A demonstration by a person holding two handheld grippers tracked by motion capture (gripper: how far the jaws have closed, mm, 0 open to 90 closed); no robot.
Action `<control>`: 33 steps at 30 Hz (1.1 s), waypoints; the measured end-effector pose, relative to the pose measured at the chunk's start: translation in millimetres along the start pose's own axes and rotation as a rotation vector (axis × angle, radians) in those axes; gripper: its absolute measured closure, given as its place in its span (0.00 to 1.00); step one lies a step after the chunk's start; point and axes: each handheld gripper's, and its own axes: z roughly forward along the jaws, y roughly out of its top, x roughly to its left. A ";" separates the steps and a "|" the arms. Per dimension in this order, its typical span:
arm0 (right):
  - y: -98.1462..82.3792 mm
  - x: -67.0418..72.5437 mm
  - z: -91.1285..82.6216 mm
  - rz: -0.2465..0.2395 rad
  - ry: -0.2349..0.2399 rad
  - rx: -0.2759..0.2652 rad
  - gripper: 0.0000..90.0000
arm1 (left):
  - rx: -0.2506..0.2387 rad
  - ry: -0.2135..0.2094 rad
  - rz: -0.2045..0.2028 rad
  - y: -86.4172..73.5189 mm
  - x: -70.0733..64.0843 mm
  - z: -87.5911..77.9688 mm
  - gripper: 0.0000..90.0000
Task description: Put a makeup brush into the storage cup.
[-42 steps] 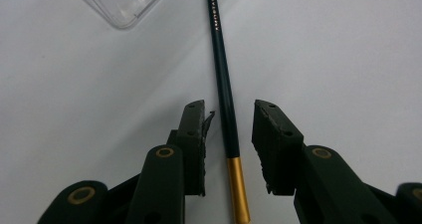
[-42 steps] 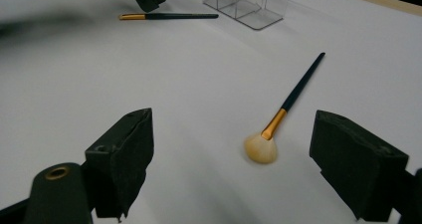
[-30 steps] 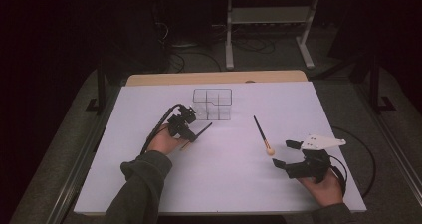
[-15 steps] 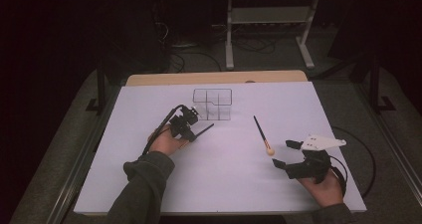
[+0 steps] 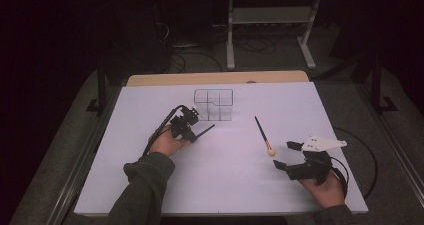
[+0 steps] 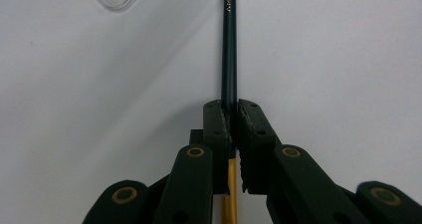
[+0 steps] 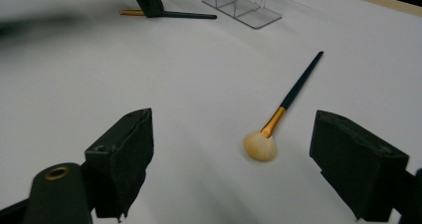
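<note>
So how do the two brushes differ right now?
The left gripper is shut on the held brush, which points toward the clear organizer. The fan brush lies free on the white table, ahead of the open right gripper, bristles showing. Both have dark handles and gold ferrules.

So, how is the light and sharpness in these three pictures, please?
High view: dim, the room behind is nearly black, the white table is lit and somewhat soft. Left gripper view: bright, even, the jaws and the held brush are sharp. Right gripper view: the loose brush is fairly sharp with soft bristles, the near jaws slightly soft, and the top left corner smeared dark.
</note>
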 end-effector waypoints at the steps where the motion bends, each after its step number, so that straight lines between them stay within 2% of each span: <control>1: -0.2 -0.1 -0.2 0.000 0.000 0.001 0.18 | 0.003 0.008 0.014 0.0 -0.7 -0.5 0.92; 2: -0.5 -0.2 -0.5 -0.001 -0.001 0.001 0.18 | 0.006 0.012 0.027 -0.1 -0.9 -0.8 0.92; 9: 0.1 -0.1 0.5 0.001 0.002 0.008 0.19 | -0.015 0.006 0.020 -8.9 3.0 -6.9 0.92; 16: 8.7 7.2 4.7 -0.039 0.015 0.032 0.19 | -0.063 -0.028 0.027 -19.5 4.5 -23.9 0.92; 20: 18.0 10.0 5.0 -0.060 0.025 0.044 0.18 | -0.108 -0.049 0.038 -26.5 2.0 -37.2 0.92; 26: 38.8 11.8 3.0 -0.089 0.048 0.054 0.18 | -0.156 -0.093 0.089 -37.9 -2.0 -56.8 0.92; 27: 42.8 12.8 2.4 -0.087 0.055 0.054 0.18 | -0.168 -0.102 0.088 -39.2 -3.8 -59.1 0.92; 32: 62.8 18.4 3.3 -0.129 0.090 0.057 0.18 | -0.184 -0.141 0.145 -43.1 -12.9 -69.8 0.92; 33: 67.9 21.0 4.5 -0.139 0.099 0.060 0.18 | -0.199 -0.151 0.141 -43.8 -16.0 -70.5 0.92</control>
